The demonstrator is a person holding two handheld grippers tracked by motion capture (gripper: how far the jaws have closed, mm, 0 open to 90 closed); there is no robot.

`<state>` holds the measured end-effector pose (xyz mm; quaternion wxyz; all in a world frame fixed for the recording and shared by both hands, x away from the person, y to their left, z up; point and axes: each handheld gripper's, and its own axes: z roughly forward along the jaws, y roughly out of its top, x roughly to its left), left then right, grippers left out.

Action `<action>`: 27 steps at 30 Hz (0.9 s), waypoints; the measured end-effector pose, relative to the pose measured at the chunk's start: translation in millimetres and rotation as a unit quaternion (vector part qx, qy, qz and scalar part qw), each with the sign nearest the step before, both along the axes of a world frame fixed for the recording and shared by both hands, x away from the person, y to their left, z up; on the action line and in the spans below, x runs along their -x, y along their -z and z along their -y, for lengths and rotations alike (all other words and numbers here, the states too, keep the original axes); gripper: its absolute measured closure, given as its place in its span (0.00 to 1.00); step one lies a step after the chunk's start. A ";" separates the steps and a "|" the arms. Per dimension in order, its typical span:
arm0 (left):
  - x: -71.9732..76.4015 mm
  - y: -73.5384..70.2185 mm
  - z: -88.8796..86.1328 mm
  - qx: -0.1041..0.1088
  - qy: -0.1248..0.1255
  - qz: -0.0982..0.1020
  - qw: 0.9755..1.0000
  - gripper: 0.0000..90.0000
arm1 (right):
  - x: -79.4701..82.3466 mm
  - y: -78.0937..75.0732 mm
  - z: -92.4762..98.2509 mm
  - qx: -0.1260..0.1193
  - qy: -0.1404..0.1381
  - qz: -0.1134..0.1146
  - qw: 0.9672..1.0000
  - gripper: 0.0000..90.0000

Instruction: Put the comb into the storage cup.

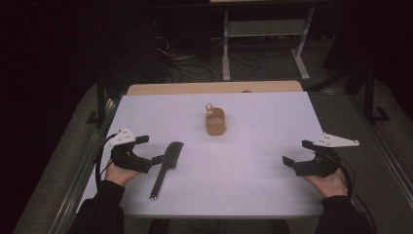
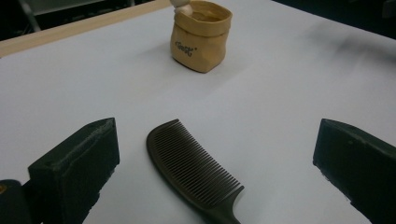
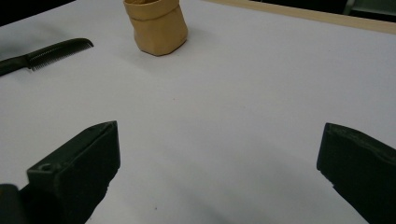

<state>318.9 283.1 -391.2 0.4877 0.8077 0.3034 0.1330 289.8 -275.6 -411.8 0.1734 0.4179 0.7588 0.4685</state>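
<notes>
Both claws gape: left claw (image 1: 150,149) beside comb (image 1: 166,165), right claw (image 1: 298,152) apart.

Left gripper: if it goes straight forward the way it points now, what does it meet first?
Most likely the dark comb, lying flat between the open jaws of the left gripper. The tan pouch stands farther along, though the gripper's height above the comb is unclear.

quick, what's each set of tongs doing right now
Left tongs: open, holding nothing, beside the comb.
Right tongs: open, holding nothing.
</notes>
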 end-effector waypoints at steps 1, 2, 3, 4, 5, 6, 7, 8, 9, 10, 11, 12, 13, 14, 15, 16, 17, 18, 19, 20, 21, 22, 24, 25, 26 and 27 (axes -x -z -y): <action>0.3 0.2 1.5 -0.003 0.004 0.001 1.000 0.00 | 0.0 0.0 0.0 0.000 0.000 0.000 1.000 0.00; 0.3 0.2 1.5 -0.003 0.004 0.001 1.000 0.00 | 0.0 0.0 0.0 0.000 0.000 0.000 1.000 0.00; 1.2 0.5 3.7 -0.004 0.007 0.000 1.000 0.00 | 0.0 0.1 -0.1 0.000 0.000 -0.001 1.000 0.00; 1.7 0.8 5.2 -0.007 0.009 0.000 1.000 0.00 | 0.0 0.1 0.0 0.000 0.000 -0.001 1.000 0.00; 1.7 0.8 5.2 -0.007 0.009 0.000 1.000 0.00 | 0.0 0.1 0.0 0.000 0.000 -0.001 1.000 0.00; 2.6 1.4 7.6 -0.010 0.014 0.000 1.000 0.00 | 0.1 0.1 0.0 0.000 0.000 -0.001 1.000 0.00; 3.2 2.2 9.8 -0.015 0.018 -0.001 1.000 0.00 | 0.1 0.1 -0.1 0.000 -0.001 -0.001 1.000 0.00; 3.2 2.2 9.8 -0.015 0.018 -0.001 1.000 0.00 | 0.2 0.1 -0.2 0.000 -0.001 -0.001 1.000 0.00; 3.9 3.9 13.3 -0.022 0.025 -0.003 0.999 0.00 | 0.2 0.2 -0.2 0.000 -0.001 -0.001 1.000 0.00; 3.9 3.9 13.3 -0.022 0.025 -0.003 0.999 0.00 | 0.2 0.2 -0.2 0.000 -0.001 -0.001 1.000 0.00; 4.2 4.8 15.1 -0.024 0.028 -0.004 0.999 0.00 | 0.2 0.2 -0.3 0.000 -0.001 -0.001 1.000 0.00; 4.5 5.3 16.6 -0.027 0.030 -0.005 0.999 0.00 | 0.2 0.3 -0.4 0.001 -0.001 -0.002 1.000 0.00; 4.9 5.8 18.0 -0.029 0.032 -0.006 0.999 0.00 | 0.2 0.3 -0.4 0.001 -0.001 -0.002 1.000 0.00; 5.3 6.2 19.7 -0.031 0.038 -0.007 0.999 0.00 | 0.2 0.3 -0.4 0.001 -0.001 -0.002 1.000 0.00; 5.5 6.3 20.6 -0.031 0.041 -0.009 0.999 0.00 | 0.2 0.3 -0.4 0.001 -0.001 -0.002 1.000 0.00; 5.5 6.3 20.6 -0.031 0.041 -0.009 0.999 0.00 | 0.2 0.3 -0.4 0.001 -0.002 -0.002 1.000 0.00; 6.1 6.5 21.7 -0.033 0.044 -0.010 0.998 0.01 | 0.3 0.4 -0.4 0.001 -0.002 -0.003 1.000 0.00; 6.6 6.6 22.3 -0.034 0.048 -0.010 0.998 0.02 | 0.3 0.4 -0.4 0.001 -0.002 -0.003 1.000 0.00; 7.4 7.1 23.9 -0.035 0.053 -0.012 0.998 0.03 | 0.3 0.4 -0.5 0.001 -0.002 -0.003 1.000 0.00; 7.6 7.5 24.7 -0.036 0.056 -0.013 0.998 0.03 | 0.3 0.4 -0.5 0.001 -0.002 -0.003 1.000 0.00; 7.6 7.5 24.7 -0.036 0.056 -0.013 0.998 0.04 | 0.3 0.5 -0.5 0.002 -0.002 -0.003 1.000 0.00; 8.0 8.9 26.2 -0.041 0.064 -0.017 0.997 0.05 | 0.3 0.6 -0.5 0.002 -0.002 -0.003 1.000 0.00; 8.3 10.2 27.4 -0.045 0.070 -0.020 0.996 0.07 | 0.4 0.6 -0.3 0.002 -0.002 -0.003 1.000 0.00; 8.5 10.7 28.0 -0.048 0.073 -0.021 0.996 0.08 | 0.5 0.5 -0.2 0.001 -0.002 -0.003 1.000 0.00; 8.8 11.1 28.6 -0.048 0.075 -0.023 0.996 0.08 | 0.5 0.6 -0.2 0.001 -0.002 -0.004 1.000 0.00; 9.3 11.4 29.1 -0.049 0.078 -0.022 0.996 0.10 | 0.5 0.6 0.0 0.002 -0.002 -0.004 1.000 0.00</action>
